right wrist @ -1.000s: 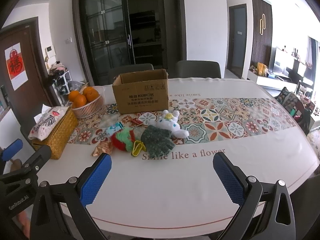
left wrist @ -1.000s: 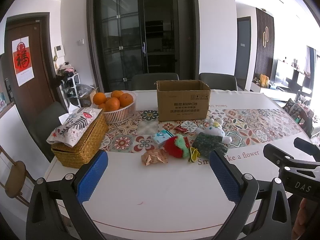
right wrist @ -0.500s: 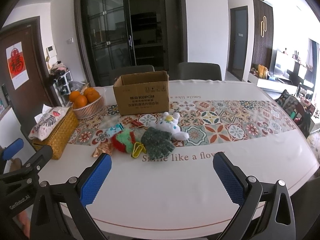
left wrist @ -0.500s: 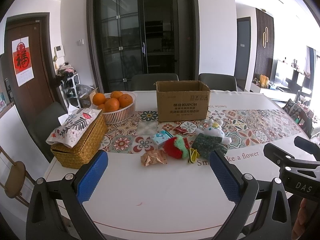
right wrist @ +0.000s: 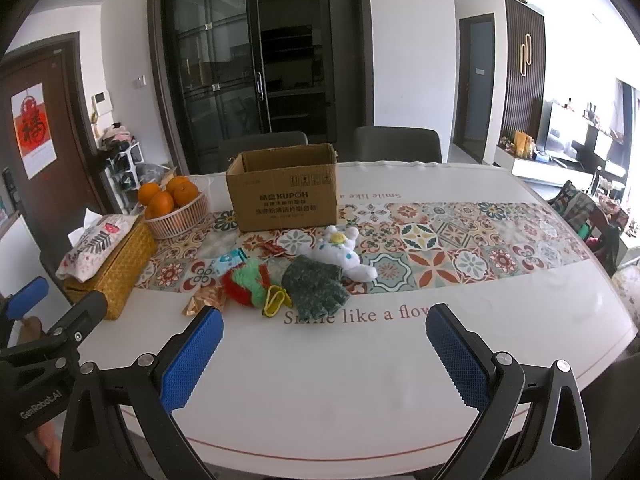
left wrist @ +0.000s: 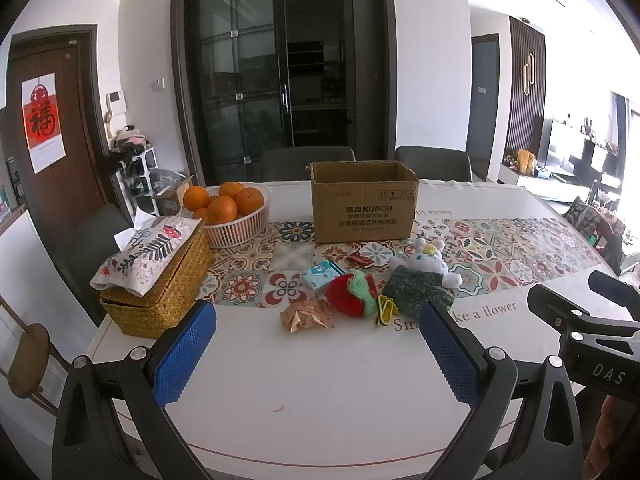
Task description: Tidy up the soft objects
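1. The left gripper [left wrist: 316, 344], black-framed with blue textured pads, hovers low over the near edge of the white table [left wrist: 320, 380], its fingers spread wide with nothing between them; it fills the bottom of the left wrist view.

2. The right gripper [right wrist: 322, 346], of the same build, is likewise spread wide and holds nothing, level above the table's near edge at the bottom of the right wrist view; the left gripper's black body shows at that frame's lower left.

3. The soft objects lie clustered at the centre of both frames, on the table beyond the fingertips and well apart from them: a white plush rabbit [left wrist: 426, 262] touching a dark green knitted glove [left wrist: 416, 292], and a red-and-green fuzzy strawberry toy [left wrist: 350, 294] just left of the glove.

4. Beside them are a yellow clip [left wrist: 386, 310], a crumpled gold foil wrapper [left wrist: 306, 316], a small teal patterned packet [left wrist: 320, 276] and a small red wrapper [left wrist: 358, 259].

5. An open brown cardboard box [left wrist: 362, 204] stands upright behind the cluster, centre frame; its inside cannot be seen.

6. At centre left, a white slatted basket [left wrist: 236, 226] holds oranges [left wrist: 222, 202].

7. Further left, a woven straw tissue box [left wrist: 160, 284] with a floral cloth cover shows white tissue poking out.
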